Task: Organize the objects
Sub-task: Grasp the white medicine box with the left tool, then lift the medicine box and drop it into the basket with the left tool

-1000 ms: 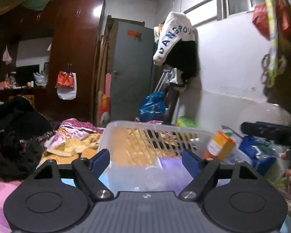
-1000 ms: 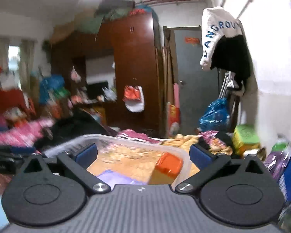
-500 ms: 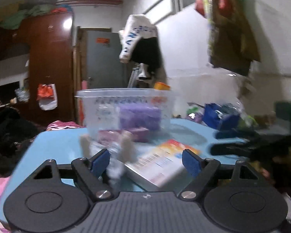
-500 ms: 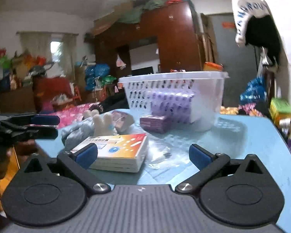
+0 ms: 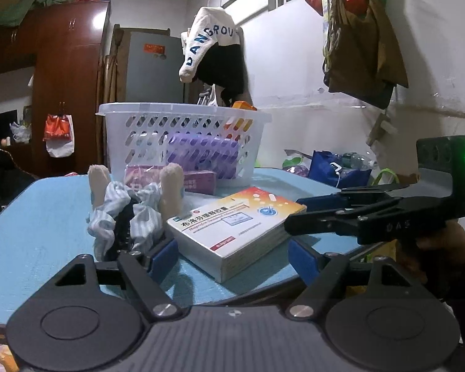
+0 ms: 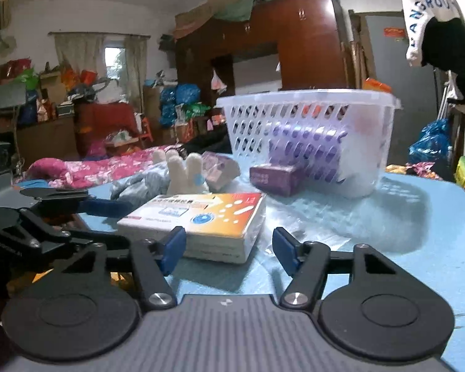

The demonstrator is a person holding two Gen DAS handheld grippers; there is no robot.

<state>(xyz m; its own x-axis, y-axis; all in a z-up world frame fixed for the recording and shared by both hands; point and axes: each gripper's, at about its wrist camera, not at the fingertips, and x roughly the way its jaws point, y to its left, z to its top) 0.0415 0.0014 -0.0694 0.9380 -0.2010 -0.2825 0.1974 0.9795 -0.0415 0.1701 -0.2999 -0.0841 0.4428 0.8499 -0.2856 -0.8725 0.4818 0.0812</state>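
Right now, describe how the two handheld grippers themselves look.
Both are black linkage frames with round pivot discs, silver screws, a ribbed grey body and blue pads on the jaws. The right gripper, seen side-on, has a grey block with a green light and a thin cable. The left gripper matches.

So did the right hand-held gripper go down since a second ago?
Yes. The right hand-held gripper has come down: before, it looked into the white basket from above; now it faces the basket's side, level with the medicine box, jaws closing.

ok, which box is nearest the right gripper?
The orange-and-white medicine box, lying flat just ahead of the closing right gripper. The purple box lies farther back against the basket, which holds another.
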